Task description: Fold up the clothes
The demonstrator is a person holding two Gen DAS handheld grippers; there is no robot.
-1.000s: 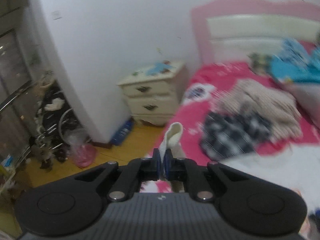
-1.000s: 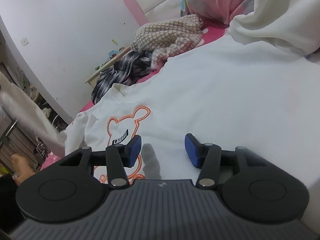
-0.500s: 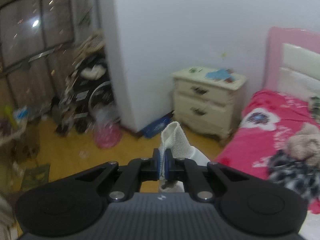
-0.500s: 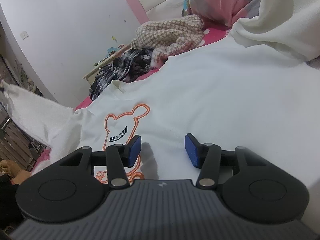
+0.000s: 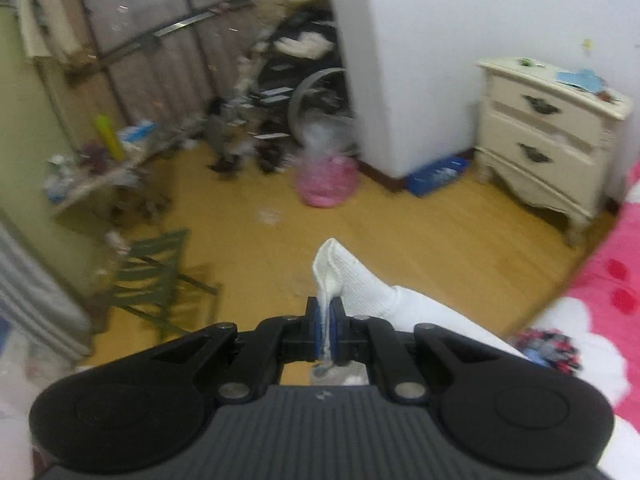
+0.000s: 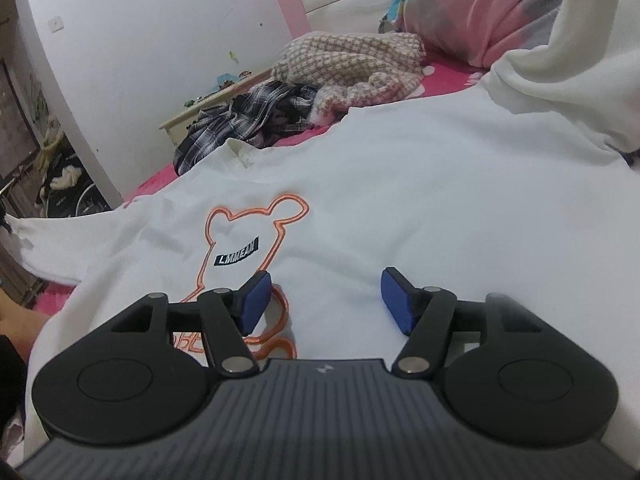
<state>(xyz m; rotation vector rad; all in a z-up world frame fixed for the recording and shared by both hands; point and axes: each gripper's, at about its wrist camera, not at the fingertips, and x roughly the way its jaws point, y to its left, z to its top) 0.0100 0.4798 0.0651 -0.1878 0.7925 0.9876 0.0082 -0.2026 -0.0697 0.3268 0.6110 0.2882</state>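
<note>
A white sweatshirt (image 6: 400,184) with an orange bear outline (image 6: 248,240) lies face up across the pink bed. My left gripper (image 5: 327,330) is shut on the ribbed cuff of its sleeve (image 5: 344,276) and holds it out past the bed edge, above the wooden floor. The stretched sleeve shows at the left in the right wrist view (image 6: 60,248). My right gripper (image 6: 325,300) is open and empty, hovering low over the sweatshirt's chest just right of the bear print.
A plaid garment (image 6: 248,120) and a beige checked knit (image 6: 352,64) lie near the headboard. A pink pillow (image 6: 480,8) and white bedding (image 6: 580,60) sit at right. A cream nightstand (image 5: 548,136), pink bag (image 5: 324,180) and green folding chair (image 5: 156,276) stand on the floor.
My left gripper has swung left, away from the bed toward the room, pulling the sleeve out straight. The right gripper has barely moved and stays open.
</note>
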